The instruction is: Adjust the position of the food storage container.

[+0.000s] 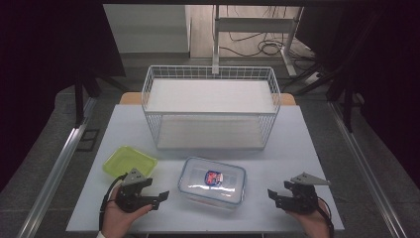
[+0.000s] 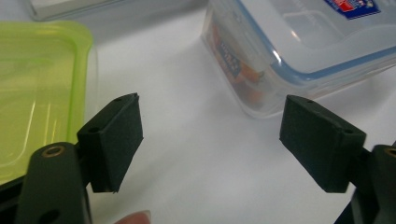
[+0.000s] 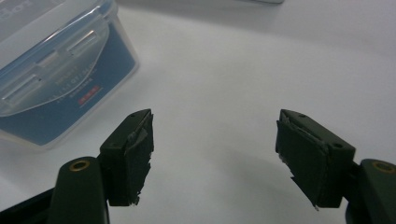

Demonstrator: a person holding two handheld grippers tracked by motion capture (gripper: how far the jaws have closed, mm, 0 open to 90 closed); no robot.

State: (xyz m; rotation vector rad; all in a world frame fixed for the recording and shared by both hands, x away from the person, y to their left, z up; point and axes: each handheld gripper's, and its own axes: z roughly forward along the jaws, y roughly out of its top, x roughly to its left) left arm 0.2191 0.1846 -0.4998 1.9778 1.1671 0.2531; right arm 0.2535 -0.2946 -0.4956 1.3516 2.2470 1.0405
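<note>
Nearest the person: both hands at the front edge of the counter (image 1: 307,144). Left gripper (image 1: 161,197) points right, fingers (image 2: 112,142) spread wide w/ nothing between them; right gripper (image 1: 272,196) points left, fingers (image 3: 128,156) likewise wide apart & empty. Pad lining on the right fingers looks frayed.

Between the two, just ahead: clear lock-lid food container (image 1: 212,181), blue seal rim, red/blue label on the lid, lid on and flat on the counter. Left gripper sits just beside its left end, right gripper a bit further off its right end. Neither touches it.

Left of it, near the left gripper: lime-green plastic lid (image 1: 129,161), lying flat, apart from the container.

Farther back, centre: white wire basket (image 1: 210,106) w/ two white shelf boards, nothing on them.

Step, as I read it: approach phase, pre-grasp on the container. Next move prob. calls for bringing both grippers in level against opposite ends, squeezing evenly so it doesn't twist or slide, then lifting toward the basket.
</note>
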